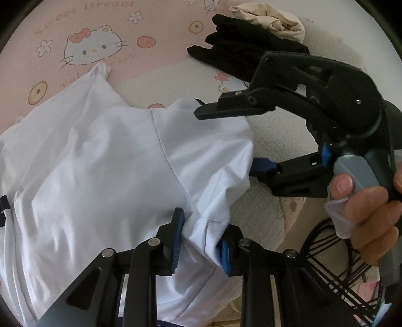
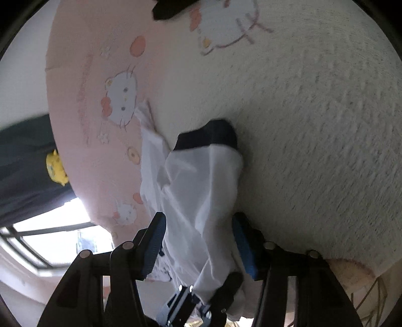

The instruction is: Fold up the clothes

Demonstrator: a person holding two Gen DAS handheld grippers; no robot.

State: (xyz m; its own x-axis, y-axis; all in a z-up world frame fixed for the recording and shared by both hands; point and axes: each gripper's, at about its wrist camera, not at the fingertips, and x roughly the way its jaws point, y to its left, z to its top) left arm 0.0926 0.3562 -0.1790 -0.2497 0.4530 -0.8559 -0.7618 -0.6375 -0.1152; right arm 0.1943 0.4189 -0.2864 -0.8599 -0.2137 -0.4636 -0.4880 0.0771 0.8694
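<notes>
Between your left gripper's (image 1: 198, 242) pads a bunched edge of the white shirt (image 1: 113, 171) is clamped. Your right gripper (image 2: 201, 249) stands partly open, cloth between its pads; whether they press it, you cannot tell. Beyond, the shirt lies rumpled on the bed (image 1: 155, 73), not yet folded. Black clothes (image 1: 241, 50) and a cream garment (image 1: 271, 20) wait behind, unfolded as well.

Cartoon-cat bedspread (image 1: 160, 83) under white shirt (image 1: 100, 161), black garment (image 1: 241, 50), cream bundle (image 1: 273, 20).
</notes>
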